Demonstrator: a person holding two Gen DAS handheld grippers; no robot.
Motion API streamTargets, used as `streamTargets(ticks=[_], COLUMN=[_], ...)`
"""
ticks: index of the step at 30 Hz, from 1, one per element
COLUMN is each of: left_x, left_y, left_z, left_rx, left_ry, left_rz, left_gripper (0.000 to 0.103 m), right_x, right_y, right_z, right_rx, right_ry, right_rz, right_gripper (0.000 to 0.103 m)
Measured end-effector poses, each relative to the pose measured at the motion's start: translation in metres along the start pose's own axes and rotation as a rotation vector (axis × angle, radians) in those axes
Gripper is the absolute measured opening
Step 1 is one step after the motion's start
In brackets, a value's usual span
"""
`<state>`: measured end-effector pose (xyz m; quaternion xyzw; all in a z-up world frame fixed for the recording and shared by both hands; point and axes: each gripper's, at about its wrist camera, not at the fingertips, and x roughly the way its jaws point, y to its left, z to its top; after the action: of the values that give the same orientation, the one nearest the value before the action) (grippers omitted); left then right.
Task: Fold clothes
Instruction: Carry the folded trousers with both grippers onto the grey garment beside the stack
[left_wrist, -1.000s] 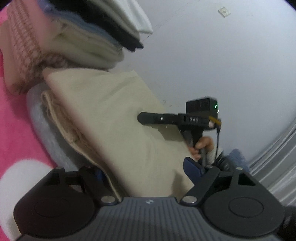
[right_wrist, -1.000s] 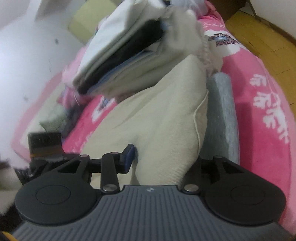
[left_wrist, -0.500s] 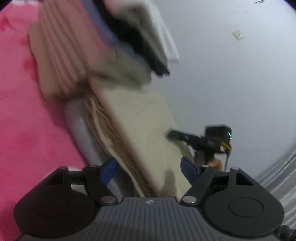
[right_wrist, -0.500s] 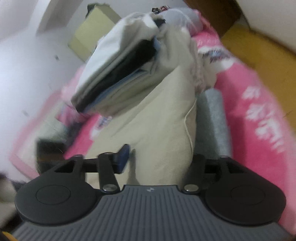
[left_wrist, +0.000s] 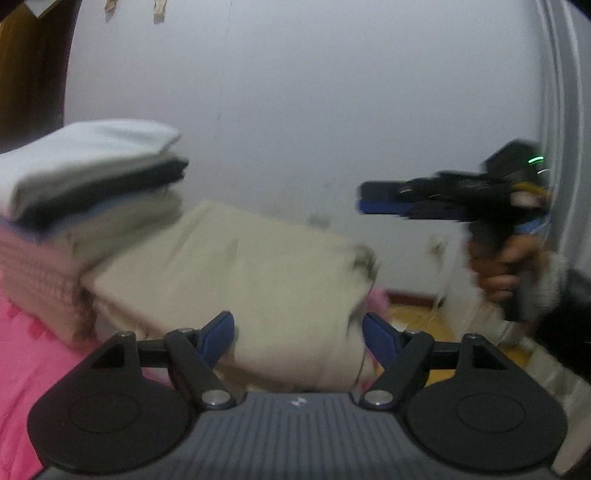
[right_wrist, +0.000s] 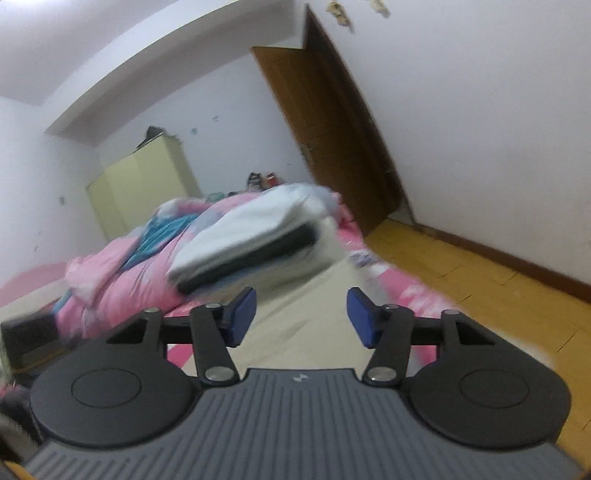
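Observation:
A folded beige garment (left_wrist: 236, 269) lies on the pink bed, its far end under a stack of folded clothes (left_wrist: 88, 177) with white, black, cream and pink layers. My left gripper (left_wrist: 299, 336) is open, its blue pads either side of the garment's near edge, not clamping it. My right gripper (right_wrist: 301, 314) is open and empty above the beige garment (right_wrist: 295, 317), facing the stack (right_wrist: 251, 240). The right gripper (left_wrist: 380, 201) also shows in the left wrist view, held in a hand, raised to the right of the garment.
A pink bedspread (left_wrist: 22, 354) covers the bed. A pink and blue quilt (right_wrist: 129, 251) is heaped further back. A yellow wardrobe (right_wrist: 144, 192) and a brown door (right_wrist: 332, 140) stand by the walls. Wooden floor (right_wrist: 480, 280) lies to the right.
Both grippers have let go of the beige garment and pulled back and up. Both views have tilted up from the bed toward the walls. The right gripper now sits clear of the cloth.

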<state>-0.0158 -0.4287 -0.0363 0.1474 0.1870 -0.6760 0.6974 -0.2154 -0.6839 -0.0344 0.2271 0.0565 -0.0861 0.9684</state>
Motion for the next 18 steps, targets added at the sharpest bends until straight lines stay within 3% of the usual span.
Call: streamTargets(ticks=[4,9,13,18], left_x=[-0.008,-0.002,-0.013,-0.042], left_y=[0.005,0.004,0.004,0.008], left_z=[-0.009,-0.004,-0.009,-0.017], left_rx=[-0.036,-0.013,-0.038,-0.116], left_ry=[-0.010,0.007,0.028,0.054], left_rz=[0.004,0.006,0.033,0.090], left_gripper=[0.078,0.079,0.080,0.085], right_x=[-0.027,-0.027,0.014,0.017], right_y=[0.007,-0.001,0.021,0.041], right_z=[-0.046,-0.087,-0.084,-0.081], right_rx=[0.165,0.391,0.318,0.260], right_ry=[-0.037,0.037,0.131,0.177], right_rz=[0.061,0.127,0.068,-0.011], right_gripper=[0.051,0.051,0.037,0.037])
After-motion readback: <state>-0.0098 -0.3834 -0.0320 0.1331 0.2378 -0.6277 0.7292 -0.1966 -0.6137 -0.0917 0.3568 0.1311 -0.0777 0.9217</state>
